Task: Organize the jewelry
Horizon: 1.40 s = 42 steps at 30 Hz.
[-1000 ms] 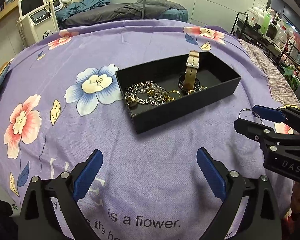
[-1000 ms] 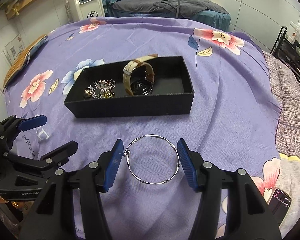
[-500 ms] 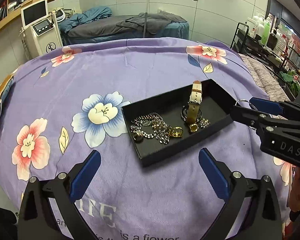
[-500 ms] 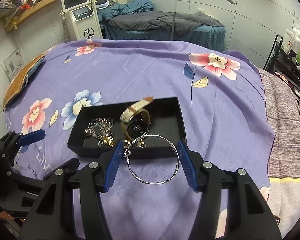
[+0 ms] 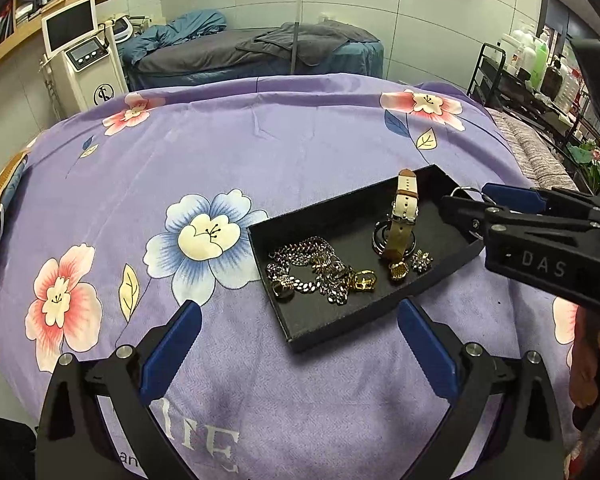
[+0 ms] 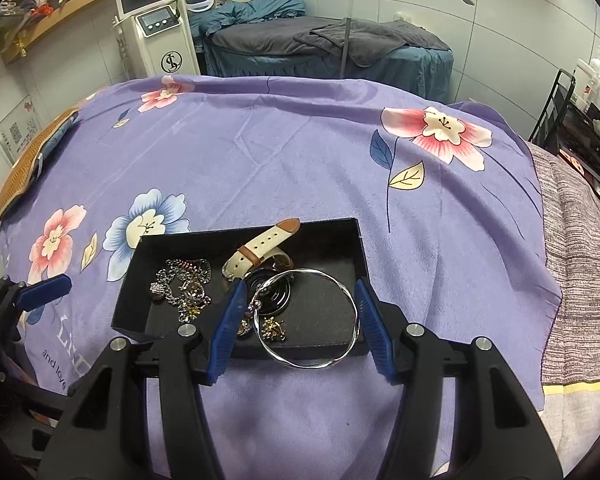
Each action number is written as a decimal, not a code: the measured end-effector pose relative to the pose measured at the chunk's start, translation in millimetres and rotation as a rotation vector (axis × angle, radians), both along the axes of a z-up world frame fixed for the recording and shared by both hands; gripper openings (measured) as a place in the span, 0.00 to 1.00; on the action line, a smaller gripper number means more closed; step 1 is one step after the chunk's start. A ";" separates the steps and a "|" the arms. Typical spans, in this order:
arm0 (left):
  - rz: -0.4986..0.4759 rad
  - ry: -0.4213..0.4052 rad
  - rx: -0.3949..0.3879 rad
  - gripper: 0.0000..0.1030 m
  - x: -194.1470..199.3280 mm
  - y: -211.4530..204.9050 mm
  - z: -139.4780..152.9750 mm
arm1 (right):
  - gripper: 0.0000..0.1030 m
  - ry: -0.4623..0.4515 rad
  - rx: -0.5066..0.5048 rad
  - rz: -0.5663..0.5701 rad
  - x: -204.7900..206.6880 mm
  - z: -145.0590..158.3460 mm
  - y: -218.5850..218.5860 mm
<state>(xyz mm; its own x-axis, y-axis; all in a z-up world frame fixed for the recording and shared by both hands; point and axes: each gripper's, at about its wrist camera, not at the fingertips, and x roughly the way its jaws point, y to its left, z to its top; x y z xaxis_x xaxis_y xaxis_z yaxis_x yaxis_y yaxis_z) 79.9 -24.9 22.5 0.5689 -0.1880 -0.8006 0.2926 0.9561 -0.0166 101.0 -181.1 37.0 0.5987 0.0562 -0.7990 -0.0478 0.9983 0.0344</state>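
the right gripper (image 6: pixel 298 322) is clamping a thin twisted silver wire bangle (image 6: pixel 310 318) between its blue pads, the ring spanning the whole gap; the bangle is hanging over the near right part of the shallow black rectangular tray (image 6: pixel 358 236), which is lying just ahead of the fingertips on the purple floral bedspread (image 6: pixel 300 152); ahead and to the left inside the tray, a cream and tan leather strap watch (image 6: pixel 260 250) is leaning over its dark round dial, and a heap of silver and gold chains (image 6: pixel 182 282) is sitting further left (small gold charms beside it); the left gripper (image 5: pixel 296 338) is standing wide apart with nothing between its pads, the tray's near corner lying just ahead of it.
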 end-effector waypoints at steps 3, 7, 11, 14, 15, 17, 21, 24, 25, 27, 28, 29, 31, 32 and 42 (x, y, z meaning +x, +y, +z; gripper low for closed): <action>0.000 0.000 0.004 0.94 2.0 -1.0 -0.7 | 0.55 -0.002 0.005 -0.004 3.8 -3.4 -2.0; -0.001 0.004 0.005 0.94 1.2 -1.8 -2.0 | 0.62 -0.009 0.024 -0.009 7.9 -4.7 -5.3; -0.001 0.005 0.006 0.94 0.0 -2.1 -2.3 | 0.69 -0.023 0.013 -0.010 5.8 -1.0 -2.9; 0.002 0.011 0.010 0.94 -2.3 -2.0 -3.8 | 0.75 -0.015 0.008 -0.016 -0.8 2.5 -2.0; 0.003 0.013 0.013 0.94 -3.1 -2.0 -4.5 | 0.78 -0.012 0.003 -0.020 -3.5 4.0 -1.9; 0.007 0.014 0.023 0.94 -5.4 -1.7 -5.8 | 0.86 -0.016 -0.007 -0.024 -13.4 9.4 -1.5; 0.021 0.022 0.035 0.94 -10.6 0.5 -7.1 | 0.90 -0.005 -0.034 -0.028 -26.7 14.0 -1.9; 0.034 0.043 0.042 0.94 -14.3 4.5 -9.4 | 0.90 0.047 -0.035 -0.041 -30.0 10.6 -5.3; 0.038 0.054 0.049 0.94 -15.5 6.4 -11.1 | 0.90 0.069 -0.026 -0.045 -30.8 7.7 -7.1; 0.046 0.075 0.063 0.94 -16.7 9.5 -14.1 | 0.90 0.105 -0.024 -0.053 -31.6 2.2 -9.0; 0.050 0.088 0.070 0.94 -17.1 11.7 -16.1 | 0.90 0.124 -0.030 -0.061 -31.9 -1.4 -10.1; 0.053 0.099 0.074 0.94 -17.6 13.9 -17.3 | 0.90 0.138 -0.033 -0.067 -32.9 -4.6 -10.5; 0.059 0.113 0.077 0.94 -17.9 17.1 -18.7 | 0.90 0.169 -0.031 -0.070 -33.9 -10.5 -10.6; 0.063 0.118 0.078 0.94 -18.6 18.3 -19.0 | 0.90 0.175 -0.034 -0.071 -34.5 -12.3 -10.9; 0.079 0.175 0.119 0.94 -19.0 14.1 -28.3 | 0.90 0.242 -0.082 -0.043 -39.2 -29.1 1.7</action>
<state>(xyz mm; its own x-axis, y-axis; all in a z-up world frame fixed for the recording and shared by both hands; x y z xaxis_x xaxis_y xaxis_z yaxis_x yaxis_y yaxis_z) 60.8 -10.8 -5.8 0.4289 -0.0468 -0.9021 0.2193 0.9742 0.0538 61.8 -179.4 7.9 0.3899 -0.0361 -0.9202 -0.0058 0.9991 -0.0416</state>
